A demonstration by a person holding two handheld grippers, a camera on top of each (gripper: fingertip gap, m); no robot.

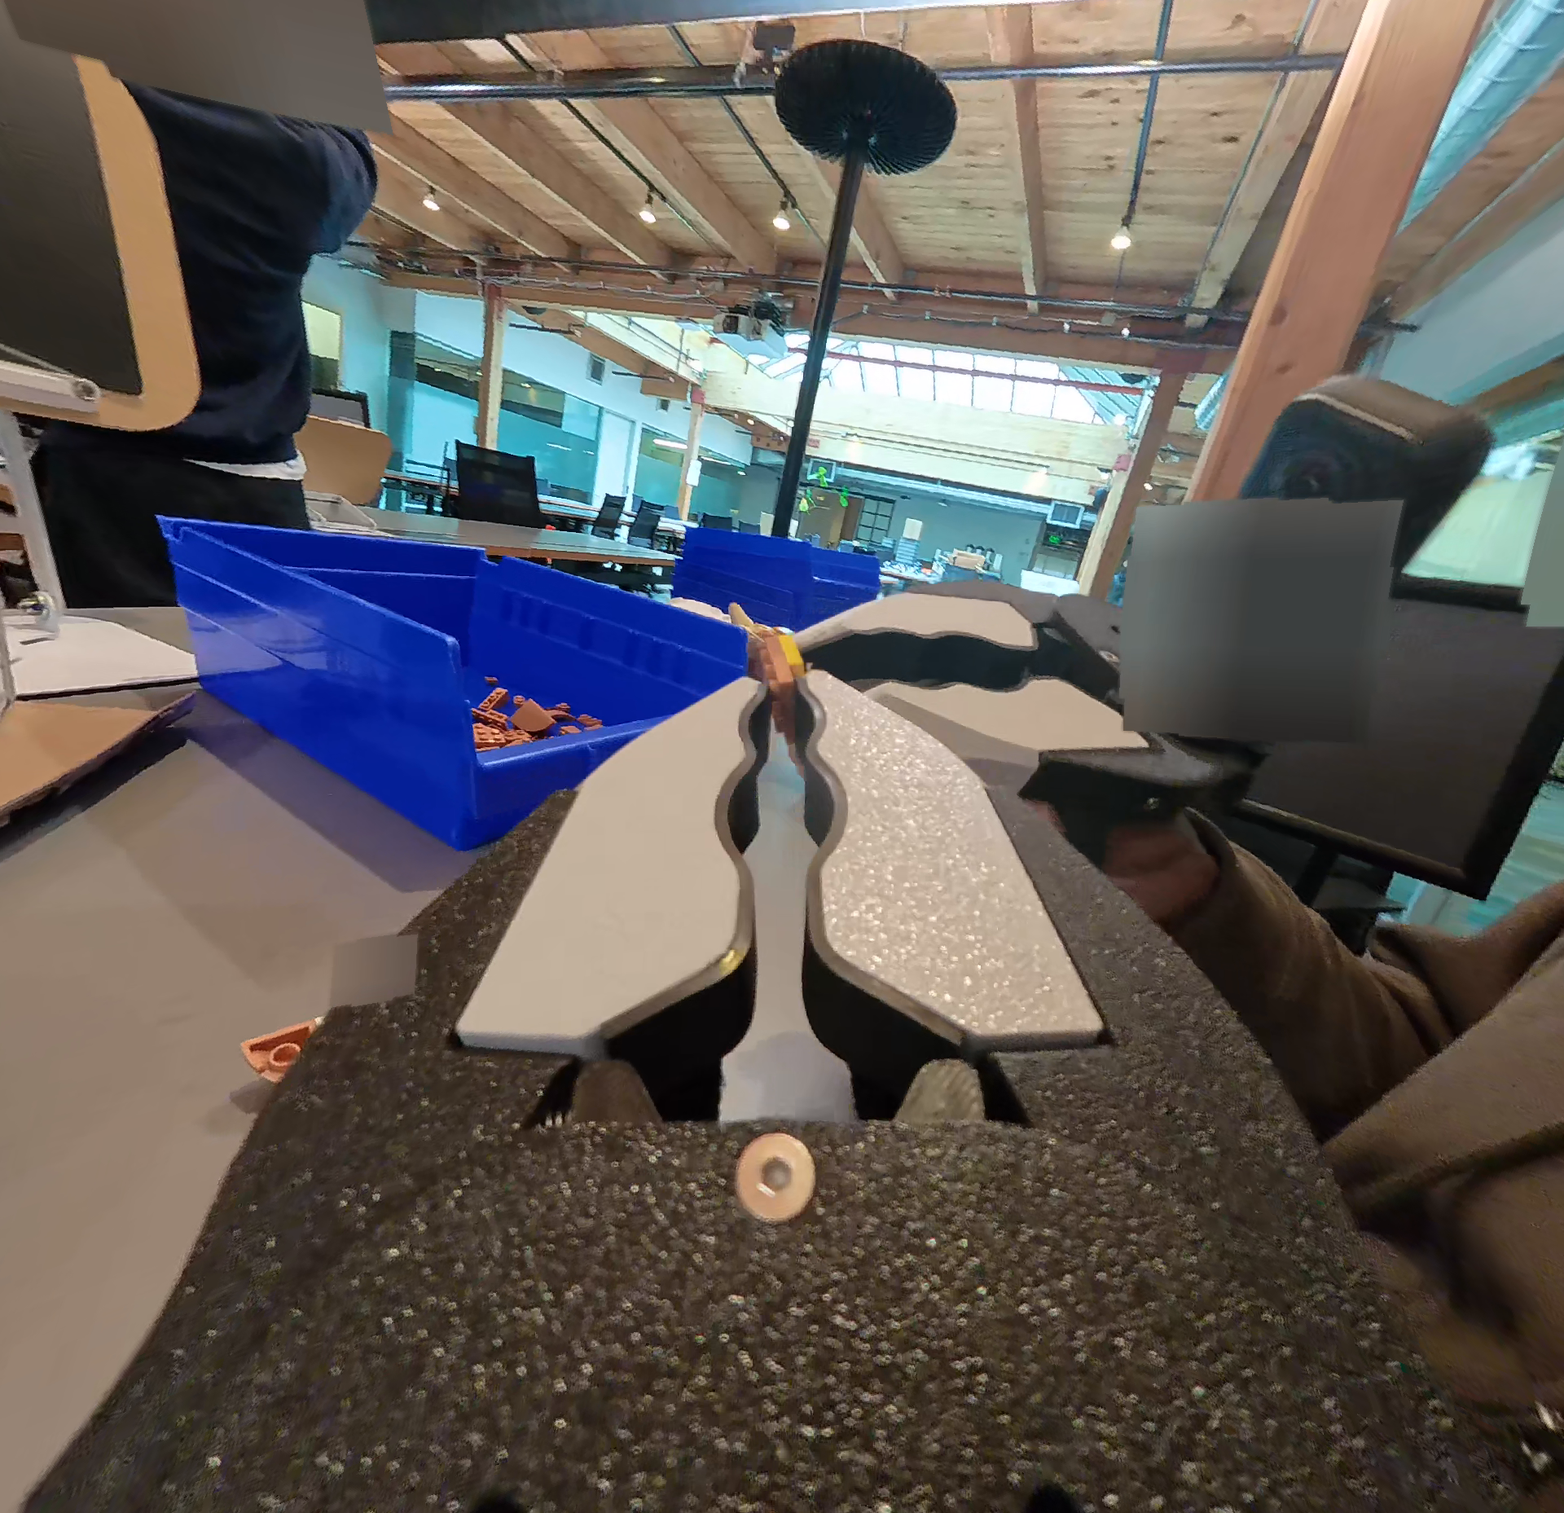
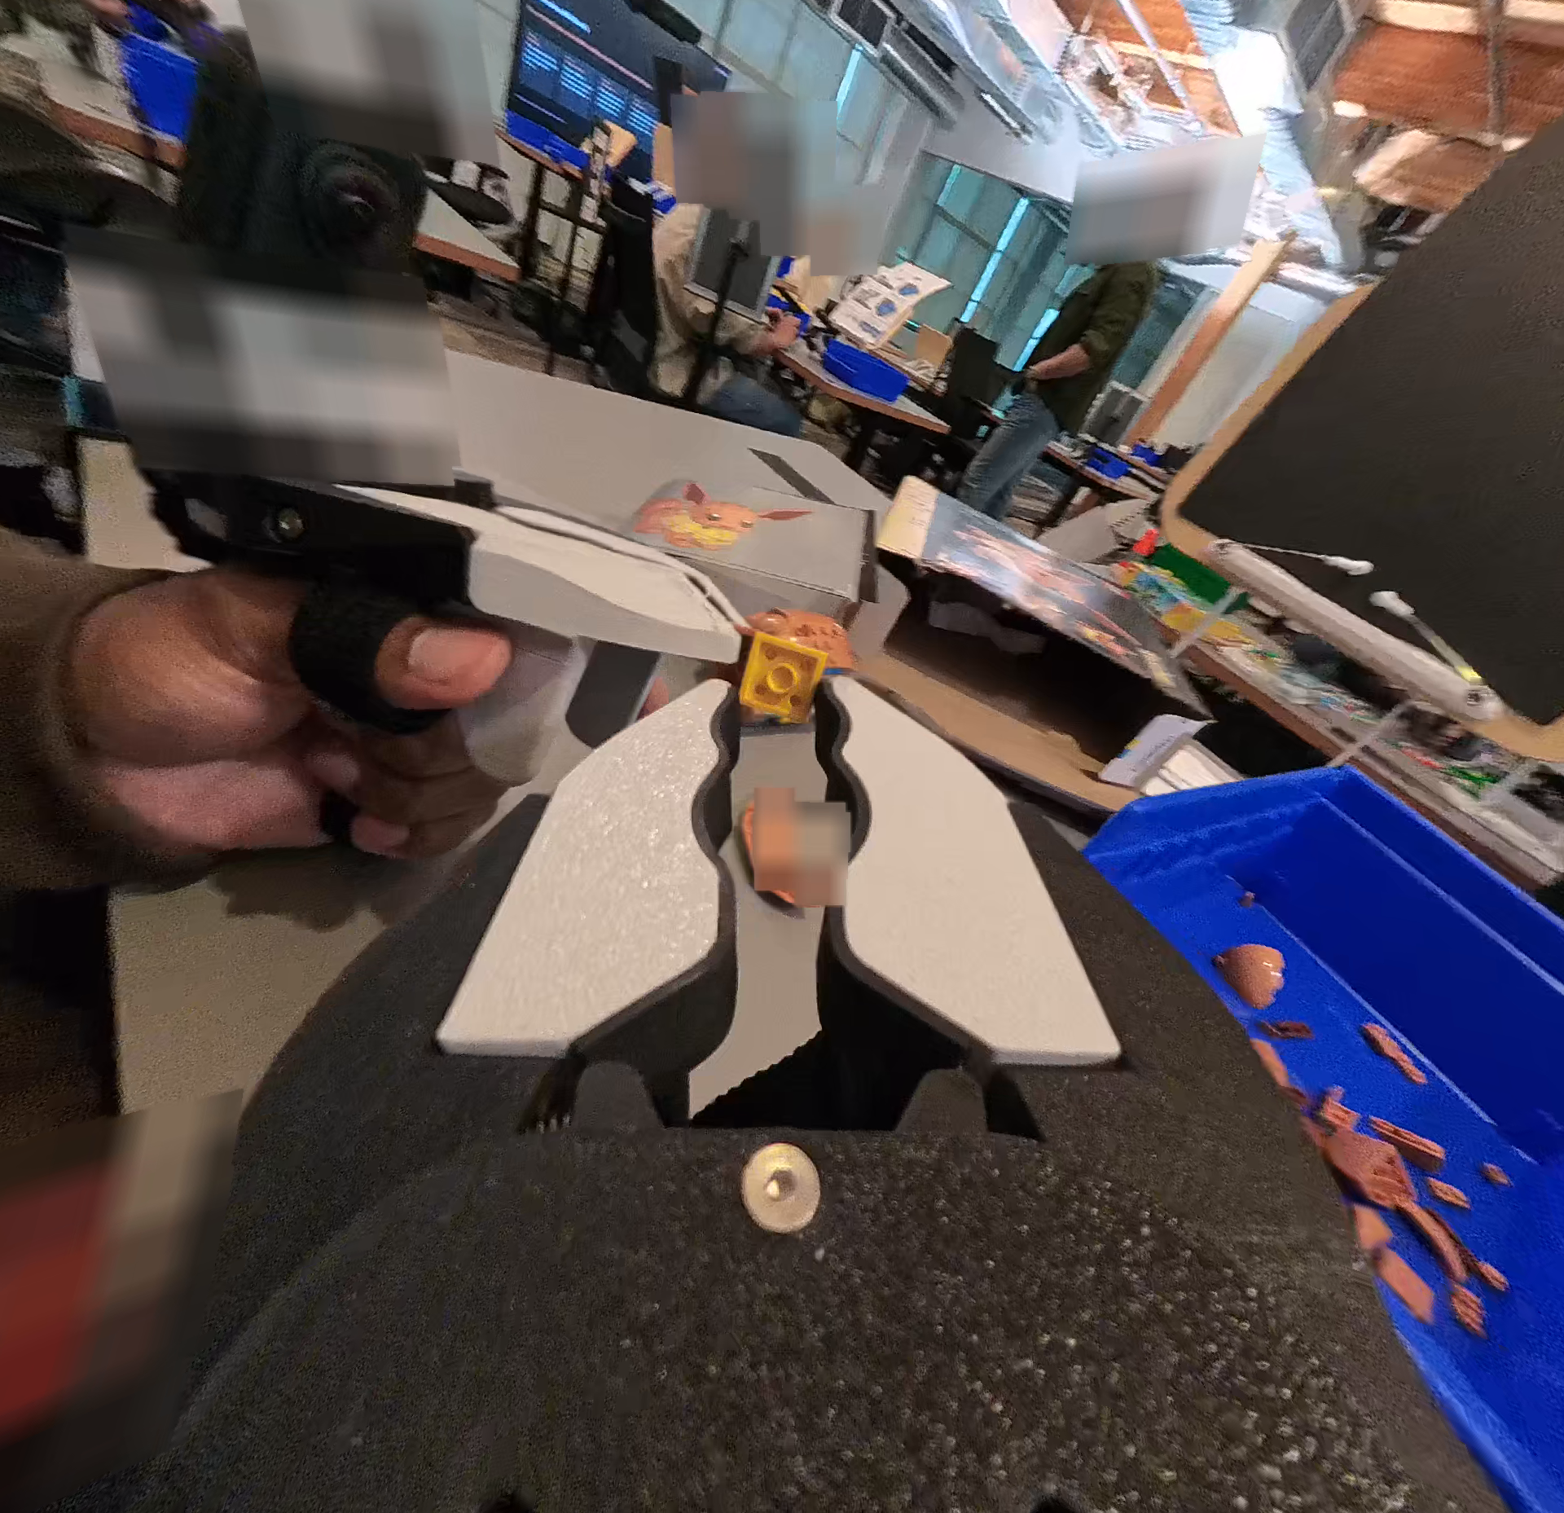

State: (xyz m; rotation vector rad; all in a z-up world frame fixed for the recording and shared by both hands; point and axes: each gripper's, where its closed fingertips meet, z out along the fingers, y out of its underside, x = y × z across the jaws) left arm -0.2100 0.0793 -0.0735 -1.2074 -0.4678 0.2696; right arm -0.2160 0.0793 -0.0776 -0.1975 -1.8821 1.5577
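Observation:
In the left wrist view my left gripper (image 1: pixel 780 694) is shut on a small brown brick assembly (image 1: pixel 777 678), held above the grey table. My right gripper (image 1: pixel 808 647) comes in from the right and meets it at the tips, with a yellow brick (image 1: pixel 792 649) between its fingers. In the right wrist view my right gripper (image 2: pixel 779 700) is shut on the yellow brick (image 2: pixel 780 677). My left gripper (image 2: pixel 735 633) reaches in from the left, and the brown rounded piece (image 2: pixel 800 626) sits against the top of the yellow brick.
A blue bin (image 1: pixel 338 626) with loose brown bricks (image 1: pixel 525 719) stands left of the grippers; it also shows in the right wrist view (image 2: pixel 1227 837). A salmon piece (image 1: pixel 275 1053) lies on the table. A second blue bin (image 1: pixel 762 575) is behind. Other people are around. Less than 4 cm separates the two grippers' tips.

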